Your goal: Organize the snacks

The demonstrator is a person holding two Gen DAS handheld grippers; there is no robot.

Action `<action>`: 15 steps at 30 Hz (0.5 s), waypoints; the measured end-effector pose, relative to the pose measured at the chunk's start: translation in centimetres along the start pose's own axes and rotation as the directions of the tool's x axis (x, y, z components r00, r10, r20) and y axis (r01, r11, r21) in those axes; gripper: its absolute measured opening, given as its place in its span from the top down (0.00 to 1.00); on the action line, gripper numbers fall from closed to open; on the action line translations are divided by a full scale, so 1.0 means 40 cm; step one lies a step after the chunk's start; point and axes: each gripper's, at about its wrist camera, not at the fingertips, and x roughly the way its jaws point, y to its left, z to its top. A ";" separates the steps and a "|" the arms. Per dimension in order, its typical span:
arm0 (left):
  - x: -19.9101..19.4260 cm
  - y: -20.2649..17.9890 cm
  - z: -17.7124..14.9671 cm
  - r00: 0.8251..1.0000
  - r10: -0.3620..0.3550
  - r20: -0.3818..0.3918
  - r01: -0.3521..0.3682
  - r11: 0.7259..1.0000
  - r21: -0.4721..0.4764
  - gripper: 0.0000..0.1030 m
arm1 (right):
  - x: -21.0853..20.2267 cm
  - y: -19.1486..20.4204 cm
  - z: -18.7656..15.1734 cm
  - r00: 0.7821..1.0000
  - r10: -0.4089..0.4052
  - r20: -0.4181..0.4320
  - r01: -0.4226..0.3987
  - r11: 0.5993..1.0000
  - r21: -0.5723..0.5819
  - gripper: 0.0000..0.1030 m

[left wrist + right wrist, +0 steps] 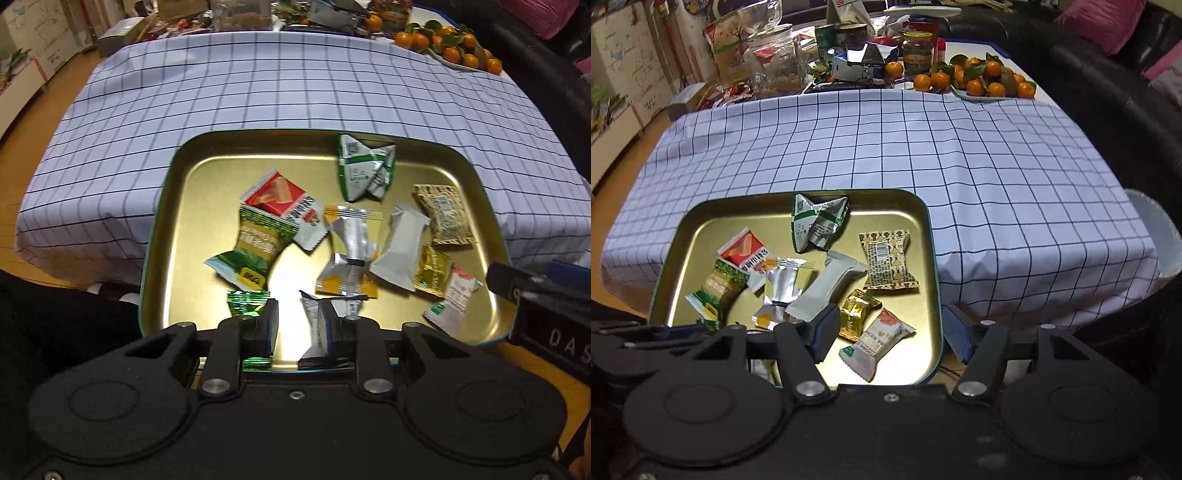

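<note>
A gold tin tray [159,221] holds several wrapped snacks: a red-white packet [280,199], a green one [255,243], a crumpled green-white one [364,166] and a plain white one [402,243]. My left gripper [299,325] hangs over the tray's near edge with a narrow gap that shows bare tray. A green wrapper [247,306] lies under its left finger and a white-silver packet [312,321] lies against its right one. My right gripper [890,334] is open wide at the tray's [934,266] near right corner, its right finger outside the rim. A pink-white packet [875,343] and a gold candy [857,317] lie below the gap.
The tray sits at the near edge of a blue-checked tablecloth [886,147]. At the far end are a plate of mandarins [982,81], glass jars [775,62] and other clutter. A black sofa [1108,92] runs along the right, and wooden floor shows on the left.
</note>
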 end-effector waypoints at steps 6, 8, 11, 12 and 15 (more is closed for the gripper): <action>0.007 0.015 0.001 0.999 0.040 -0.003 -0.040 0.999 -0.035 0.68 | 0.026 0.002 -0.012 0.999 0.006 -0.049 -0.004 1.000 0.023 0.39; 0.007 0.015 0.003 0.999 0.044 0.003 -0.043 0.998 -0.043 0.68 | 0.031 0.000 -0.014 0.999 -0.001 -0.049 0.002 1.000 0.031 0.39; 0.005 0.015 0.005 0.997 0.071 0.019 -0.070 0.996 -0.058 0.68 | 0.031 -0.007 -0.010 0.999 -0.004 -0.032 0.006 0.999 0.046 0.39; 0.004 0.017 0.006 0.997 0.070 0.025 -0.069 0.996 -0.062 0.68 | 0.031 -0.009 -0.008 1.000 -0.003 -0.026 0.005 0.998 0.055 0.39; 0.003 0.022 0.010 0.998 0.051 0.036 -0.048 0.997 -0.067 0.68 | 0.037 -0.014 -0.004 1.000 0.003 -0.029 0.000 0.997 0.073 0.39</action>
